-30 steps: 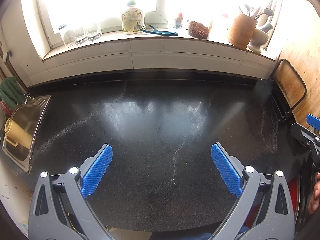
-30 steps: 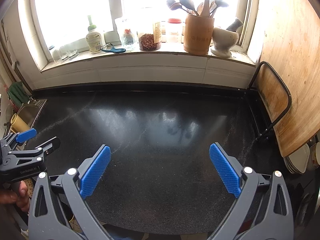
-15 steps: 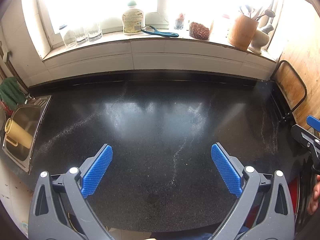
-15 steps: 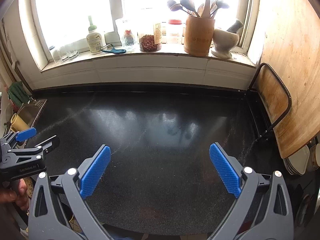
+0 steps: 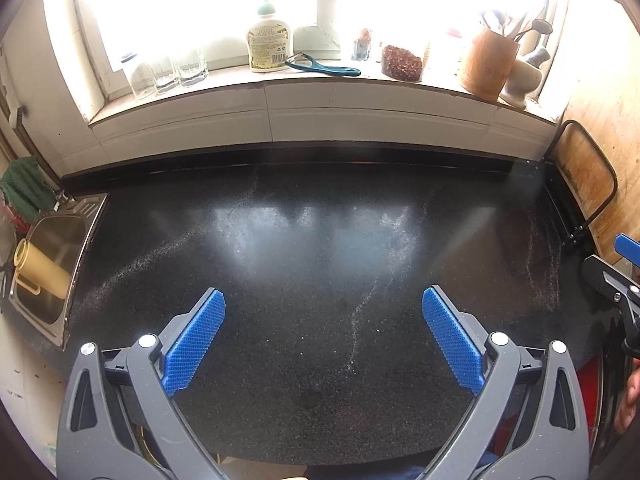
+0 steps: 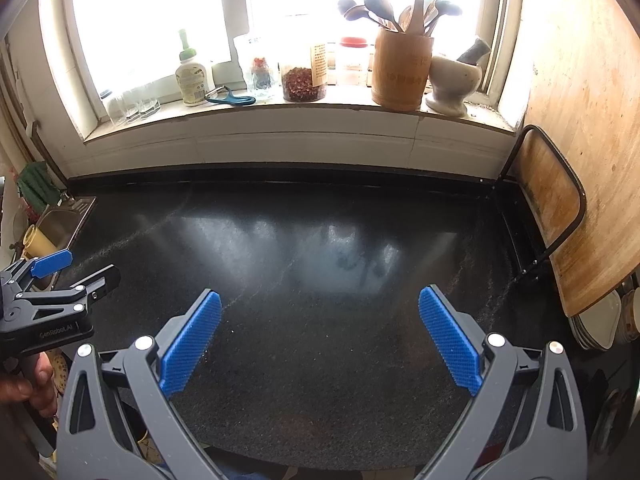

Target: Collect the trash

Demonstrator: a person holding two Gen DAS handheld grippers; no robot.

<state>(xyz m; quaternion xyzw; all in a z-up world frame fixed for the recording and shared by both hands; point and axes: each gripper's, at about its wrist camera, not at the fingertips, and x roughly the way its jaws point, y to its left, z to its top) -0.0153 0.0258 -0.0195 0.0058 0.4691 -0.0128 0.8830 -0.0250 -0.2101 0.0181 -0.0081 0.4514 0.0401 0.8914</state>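
No trash showed anywhere on the black speckled stone worktop (image 5: pixel 320 240); ahead of both tools it lay bare apart from pale streaks of fine dust or crumbs, so I could not tell where the task's thing was. It may have sat below or behind me, out of both views.

My left tool (image 5: pixel 322 344) hung low over the near edge of the worktop, its blue ribbed pads (image 5: pixel 194 344) spread wide and holding nothing. My right tool (image 6: pixel 320 340) was likewise wide open and empty, just to the right of the left one. Over the last second almost nothing had changed: both tools had kept the same spread and nearly the same place, with only a slight drift. I judged that the collecting had either not begun or was already finished here, and that I was pausing to search.

Far ahead of the tools, the white window sill (image 6: pixel 280 120) carried a pale soap bottle with a green cap (image 6: pixel 192 76), a blue-handled peeler (image 6: pixel 230 98), a glass jar of red dried pieces (image 6: pixel 302 80), a wooden utensil holder full of spoons (image 6: pixel 402 68) and a white stone mortar with pestle (image 6: pixel 454 80). Far left of the left tool was the steel sink (image 5: pixel 52 264) with a yellow cup (image 5: pixel 42 270) lying in it. Right of the right tool leaned a round wooden board (image 6: pixel 580 120).
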